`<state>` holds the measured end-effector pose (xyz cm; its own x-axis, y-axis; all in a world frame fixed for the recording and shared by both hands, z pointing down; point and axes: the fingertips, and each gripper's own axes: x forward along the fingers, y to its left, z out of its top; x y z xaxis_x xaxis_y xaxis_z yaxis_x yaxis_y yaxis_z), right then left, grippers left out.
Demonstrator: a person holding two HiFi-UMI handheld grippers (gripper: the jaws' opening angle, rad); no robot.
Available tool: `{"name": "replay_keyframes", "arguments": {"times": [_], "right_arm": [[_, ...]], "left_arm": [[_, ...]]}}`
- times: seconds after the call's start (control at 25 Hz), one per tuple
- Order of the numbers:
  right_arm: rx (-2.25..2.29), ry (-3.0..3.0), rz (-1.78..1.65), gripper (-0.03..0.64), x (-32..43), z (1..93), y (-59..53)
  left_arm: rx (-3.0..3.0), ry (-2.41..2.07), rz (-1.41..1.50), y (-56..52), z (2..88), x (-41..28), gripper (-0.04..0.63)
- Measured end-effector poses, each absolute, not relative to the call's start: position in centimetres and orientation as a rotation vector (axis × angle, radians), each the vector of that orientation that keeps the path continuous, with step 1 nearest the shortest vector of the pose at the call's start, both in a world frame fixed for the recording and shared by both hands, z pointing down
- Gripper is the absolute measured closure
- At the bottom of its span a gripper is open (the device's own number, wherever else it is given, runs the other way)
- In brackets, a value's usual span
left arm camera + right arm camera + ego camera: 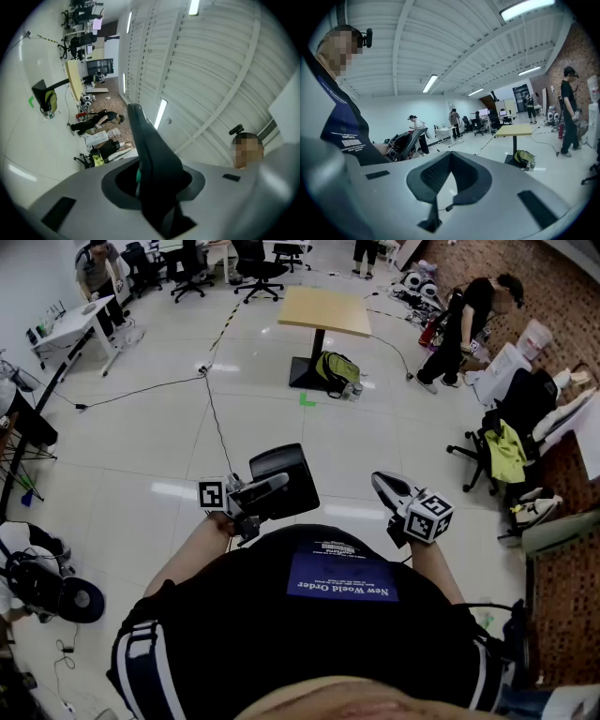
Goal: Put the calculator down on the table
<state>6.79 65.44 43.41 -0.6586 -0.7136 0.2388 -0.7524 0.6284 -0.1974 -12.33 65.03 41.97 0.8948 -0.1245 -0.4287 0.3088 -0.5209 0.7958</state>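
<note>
Office floor (281, 399) below one gripped calculator (286, 482)

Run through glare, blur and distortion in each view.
Head view: the fisheye bends straight lines, and bright glare streaks lie on the glossy floor. The calculator reads clearly. Left gripper view: black corners. The calculator fills the middle as a dark, soft silhouette against the bright ceiling. Right gripper view: strong barrel curve, dark rim, and the ceiling lamp is blown out to white.
</note>
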Motion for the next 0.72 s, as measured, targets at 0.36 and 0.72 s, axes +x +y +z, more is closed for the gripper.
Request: {"name": "replay_keyframes", "arguments": {"times": [0.36, 0.72], "right_arm": [[1.227, -2.712, 0.411, 0.63, 1.4, 42.5, 63.0], [1.222, -2.699, 0.446, 0.63, -5.2, 43.8, 61.0]], "left_arm": [[2.05, 0.129, -0.545, 62.7, 41.2, -18.1, 0.454], [2.031, 0.098, -0.541, 60.4, 42.8, -25.5, 0.454]]}}
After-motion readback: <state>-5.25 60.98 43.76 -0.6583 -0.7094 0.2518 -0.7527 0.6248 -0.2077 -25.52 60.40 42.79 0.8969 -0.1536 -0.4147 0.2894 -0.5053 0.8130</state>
